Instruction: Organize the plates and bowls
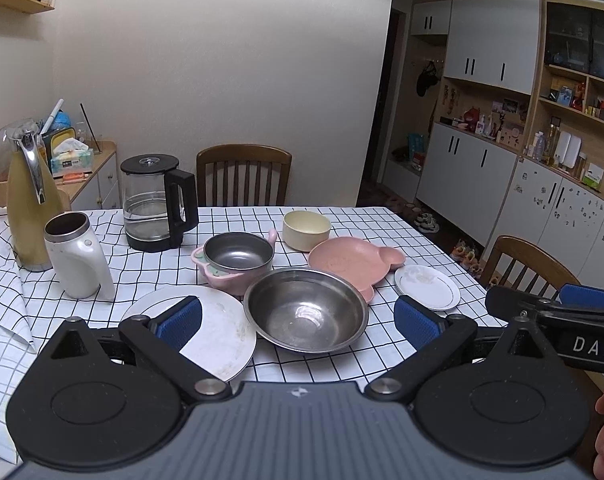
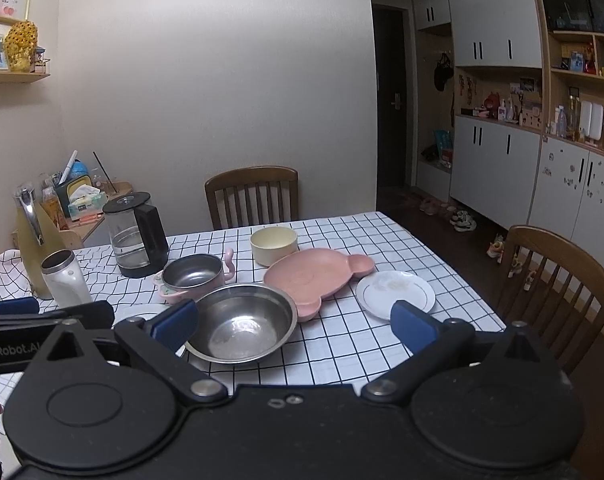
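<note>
Both hand-held grippers, left (image 1: 298,322) and right (image 2: 296,324), are hovering spread, gripping nothing. Large round steel bowl (image 1: 305,314) is sitting on the checked-cloth surface (image 1: 341,364); pink bear-shaped plastic plate (image 1: 351,262) is touching behind it, large white round plate (image 1: 222,332) touching its left.

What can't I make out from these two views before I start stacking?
- Large white plate: near edge covered by the left gripper in the left view; almost wholly hidden behind the right gripper in the right view.
- Pink bear plate: near rim overlapped by the big steel bowl.
- Cream bowl: inside hidden by its wall.
</note>
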### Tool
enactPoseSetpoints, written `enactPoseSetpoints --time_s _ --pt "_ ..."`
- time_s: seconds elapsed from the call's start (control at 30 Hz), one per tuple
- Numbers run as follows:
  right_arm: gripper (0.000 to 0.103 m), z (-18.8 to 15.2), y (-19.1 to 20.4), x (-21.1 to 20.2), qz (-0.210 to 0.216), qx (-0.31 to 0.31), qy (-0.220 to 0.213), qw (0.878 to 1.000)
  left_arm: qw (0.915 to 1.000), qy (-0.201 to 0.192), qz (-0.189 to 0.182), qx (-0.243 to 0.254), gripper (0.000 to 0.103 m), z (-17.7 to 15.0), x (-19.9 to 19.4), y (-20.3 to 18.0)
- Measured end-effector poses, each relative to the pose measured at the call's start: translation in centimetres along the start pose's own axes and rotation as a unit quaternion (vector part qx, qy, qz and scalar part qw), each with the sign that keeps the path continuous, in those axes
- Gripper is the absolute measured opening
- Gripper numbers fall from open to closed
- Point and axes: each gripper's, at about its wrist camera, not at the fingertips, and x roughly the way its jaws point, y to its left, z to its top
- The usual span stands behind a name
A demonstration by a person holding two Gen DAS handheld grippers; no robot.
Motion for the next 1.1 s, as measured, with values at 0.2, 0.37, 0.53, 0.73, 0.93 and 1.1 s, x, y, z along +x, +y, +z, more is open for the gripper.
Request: enactPoseSetpoints --time_s 0.2,0.37,0.53,0.73,0.93,1.1 --pt "0.103 0.0 0.0 -0.1 -0.002 0.001 -0.002 1.0 1.0 0.0 -0.003 -0.003 0.103 0.1 -0.2 -0.1" --pt "0.103 -0.1 0.0 -0.1 -0.003 0.002 -0.003 1.0 1.0 0.0 -0.003 -0.004 0.103 0.0 -0.2 -0.2" --pt "0.103 -0.2 0.0 -0.2 -0.002 0.002 -0.004 1.0 0.9999 0.004 -0.003 -0.012 0.103 -0.1 -0.3 0.2" --pt "0.103 -0.2 0.1 -0.2 -0.002 0.002 0.0 1.0 0.9999 0.003 -0.004 -0.015 0.103 -0.1 -0.3 0.6" --pt "0.103 -0.1 0.6 -0.1 0.001 -0.002 -0.001 1.0 0.9999 0.003 0.002 -0.016 0.103 -0.1 -0.3 0.9" --pt "0.103 -0.2 1.1 0.1 0.004 -0.005 -0.001 1.0 0.9998 -0.004 0.007 -0.02 0.103 0.0 -0.5 1.5"
